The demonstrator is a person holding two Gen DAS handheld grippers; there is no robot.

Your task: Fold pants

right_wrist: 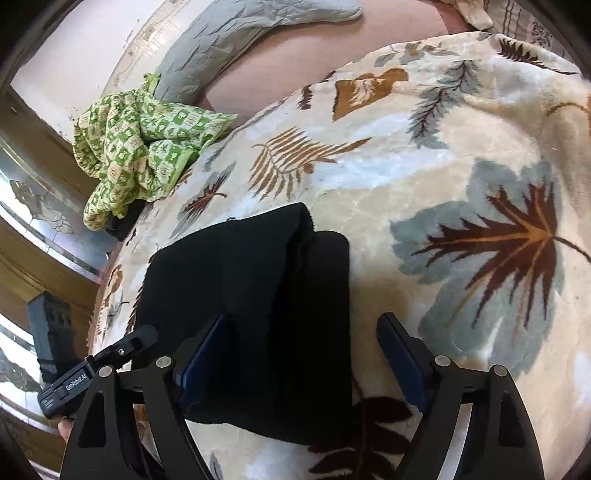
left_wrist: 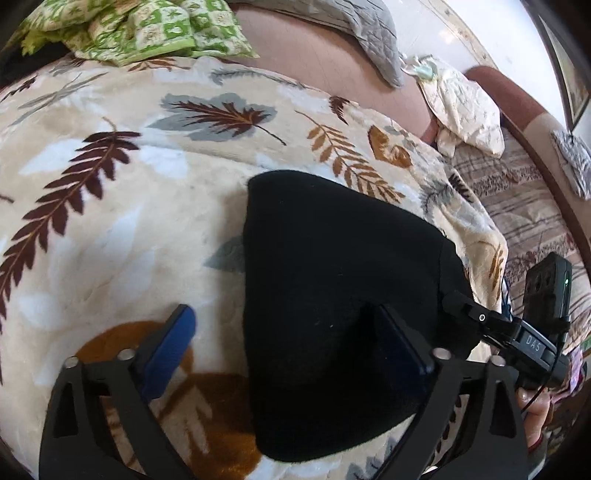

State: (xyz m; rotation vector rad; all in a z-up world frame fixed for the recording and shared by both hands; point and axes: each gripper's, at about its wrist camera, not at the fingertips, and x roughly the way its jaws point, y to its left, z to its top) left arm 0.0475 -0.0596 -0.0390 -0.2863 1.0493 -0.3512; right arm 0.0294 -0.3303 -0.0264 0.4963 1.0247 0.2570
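Both tools spread — left tool [left_wrist: 295,350], right tool [right_wrist: 306,354] — seemingly over folded pants [right_wrist: 251,295].

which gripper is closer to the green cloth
Hard to call; probably the right. In its own view the green cloth lies ahead-left of the open right gripper; the open left gripper sees it far ahead. Both straddle the pants.

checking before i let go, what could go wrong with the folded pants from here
1. The pants show stacked layers with the top one offset, so a fingertip brushing past could drag it and spoil the fold.
2. Both the left gripper and right gripper are open right over the fabric, so a pad could snag the plush leaf blanket or the pants.
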